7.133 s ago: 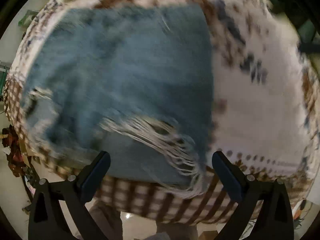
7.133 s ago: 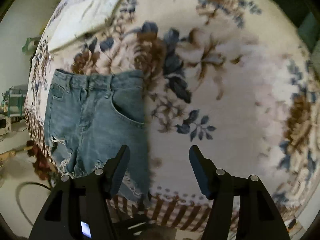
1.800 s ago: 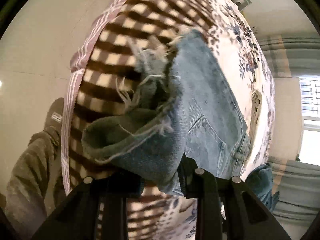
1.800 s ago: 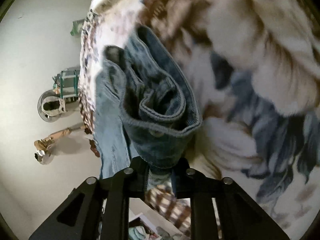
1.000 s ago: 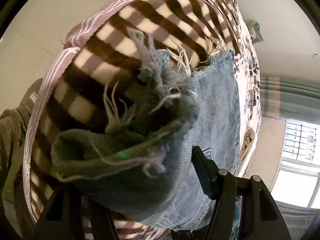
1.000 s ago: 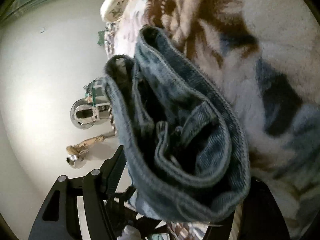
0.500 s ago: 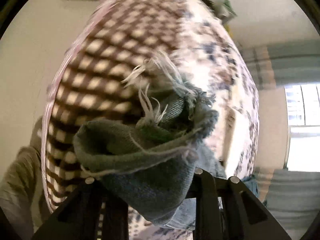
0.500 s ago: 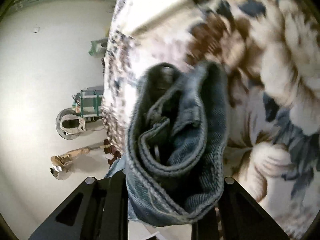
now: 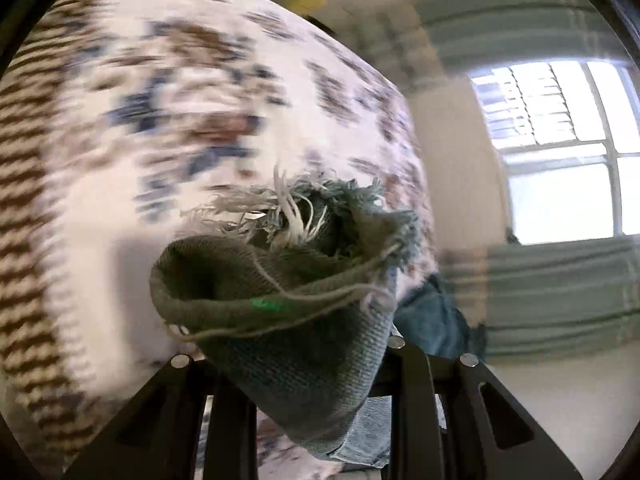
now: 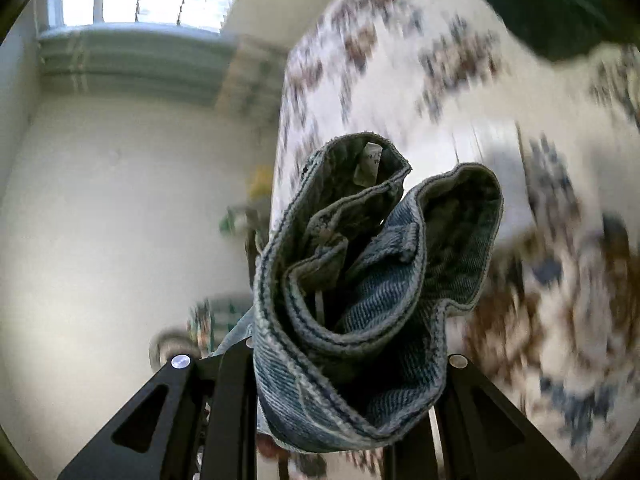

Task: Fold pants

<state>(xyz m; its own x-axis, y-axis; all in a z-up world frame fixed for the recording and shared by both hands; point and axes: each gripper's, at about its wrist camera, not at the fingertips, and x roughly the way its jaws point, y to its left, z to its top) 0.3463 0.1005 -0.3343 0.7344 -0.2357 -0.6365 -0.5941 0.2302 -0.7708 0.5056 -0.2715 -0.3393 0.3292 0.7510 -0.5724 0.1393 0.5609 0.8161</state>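
Note:
The pants are light-blue denim shorts with frayed hems. My left gripper (image 9: 320,376) is shut on the bunched frayed hem of the denim shorts (image 9: 288,312), which fills the space between its fingers and is held up off the bed. My right gripper (image 10: 344,384) is shut on the rolled waistband end of the denim shorts (image 10: 360,300), with a white label showing inside the band. Both ends are lifted above the floral blanket. The cloth between the grippers is hidden.
A floral blanket (image 9: 200,100) with a brown checked border (image 9: 20,200) covers the bed; it also shows in the right wrist view (image 10: 520,100). A bright window (image 9: 560,152) and grey-green curtains (image 9: 560,288) stand beyond. A dark teal cloth (image 9: 432,320) lies past the left gripper.
Both grippers have swung upward and turned with the shorts in them. The views now face the window and wall, and the background is blurred by the motion.

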